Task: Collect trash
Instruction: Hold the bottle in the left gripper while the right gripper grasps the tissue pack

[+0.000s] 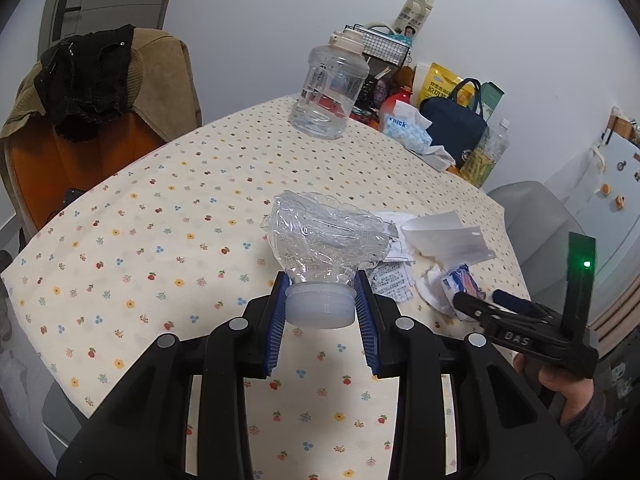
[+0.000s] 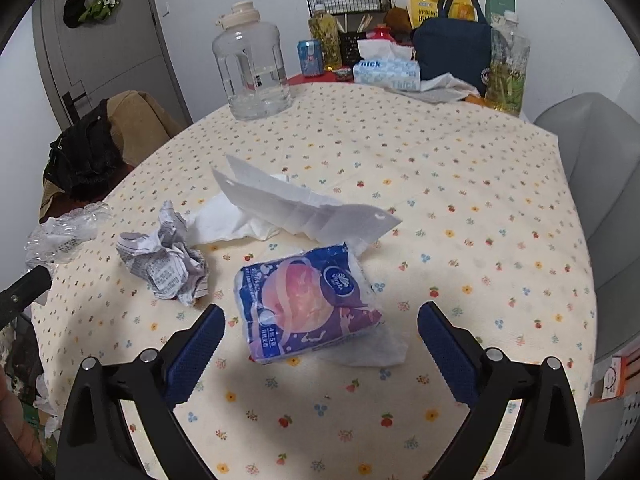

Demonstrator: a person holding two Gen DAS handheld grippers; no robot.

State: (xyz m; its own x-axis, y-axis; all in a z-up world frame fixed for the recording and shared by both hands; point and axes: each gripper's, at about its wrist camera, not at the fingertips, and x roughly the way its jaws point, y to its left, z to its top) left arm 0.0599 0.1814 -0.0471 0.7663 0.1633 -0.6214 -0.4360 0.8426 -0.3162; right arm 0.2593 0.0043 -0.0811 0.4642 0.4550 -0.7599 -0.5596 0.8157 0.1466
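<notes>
My left gripper (image 1: 321, 306) is shut on the white cap end of a crushed clear plastic bottle (image 1: 326, 238) and holds it above the flowered tablecloth (image 1: 168, 248); the bottle also shows at the left edge of the right wrist view (image 2: 64, 232). My right gripper (image 2: 320, 336) is open, its blue pads on either side of a blue and pink tissue packet (image 2: 308, 304) lying on white tissue. A crumpled printed paper (image 2: 168, 268) lies left of the packet. A folded white paper (image 2: 304, 208) lies behind it. The right gripper (image 1: 476, 306) also shows in the left wrist view, beside the packet (image 1: 460, 282).
At the table's far side stand a large clear water jug (image 2: 252, 64), a tissue box (image 2: 388, 74), a navy bag (image 2: 452, 48), bottles (image 2: 508, 72) and a wire basket (image 2: 344, 0). A clothes-draped chair (image 1: 92, 92) stands left, a grey chair (image 2: 600, 184) right.
</notes>
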